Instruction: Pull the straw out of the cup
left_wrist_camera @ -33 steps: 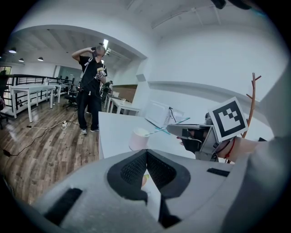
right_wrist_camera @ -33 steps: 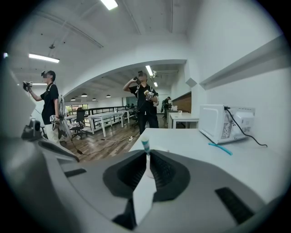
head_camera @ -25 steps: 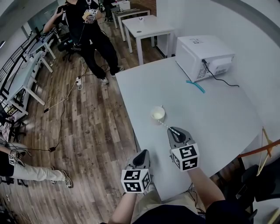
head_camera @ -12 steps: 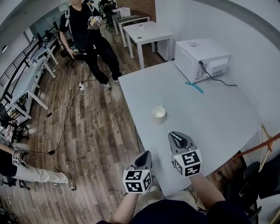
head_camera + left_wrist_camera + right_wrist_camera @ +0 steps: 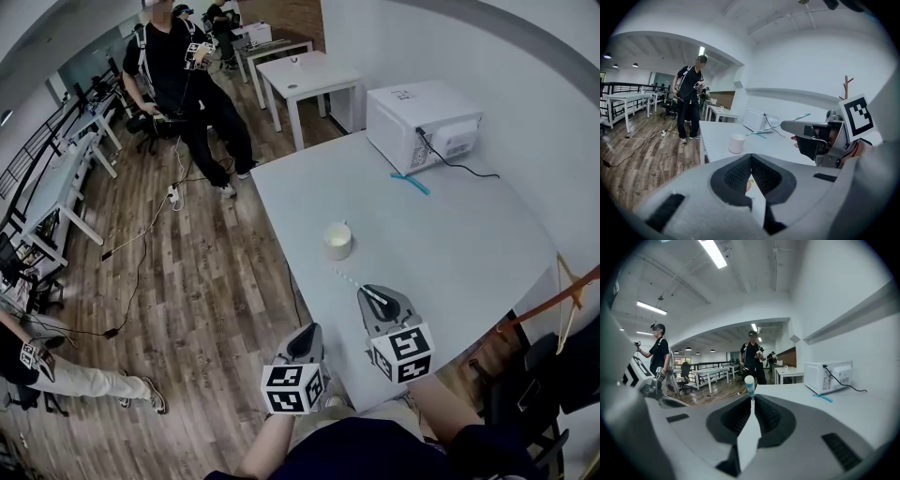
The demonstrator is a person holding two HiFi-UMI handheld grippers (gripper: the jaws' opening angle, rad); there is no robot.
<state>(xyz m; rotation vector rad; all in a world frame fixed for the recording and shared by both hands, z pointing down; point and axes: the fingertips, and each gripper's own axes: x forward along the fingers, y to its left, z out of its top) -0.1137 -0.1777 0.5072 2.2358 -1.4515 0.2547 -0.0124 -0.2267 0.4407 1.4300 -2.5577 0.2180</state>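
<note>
A small white cup (image 5: 337, 240) stands upright on the grey table (image 5: 469, 244), also in the left gripper view as the cup (image 5: 737, 143). My right gripper (image 5: 372, 294) is shut on a white straw with teal stripes (image 5: 349, 278), held nearer me than the cup; the straw's far end hangs free, apart from the cup. The straw (image 5: 749, 383) sticks out past the right gripper's (image 5: 752, 400) closed jaws. My left gripper (image 5: 307, 337) hovers off the table's near-left edge, over the floor. In its own view the left gripper (image 5: 751, 157) is shut with nothing held.
A white microwave (image 5: 422, 122) sits at the table's far side, its cable trailing right, with a loose teal straw (image 5: 410, 183) before it. A person (image 5: 183, 66) stands on the wooden floor beyond. White desks (image 5: 305, 70) stand farther back.
Both grippers have drawn back toward me and risen a little. The straw travelled with the right gripper, and the gap between its tip and the cup has widened.
</note>
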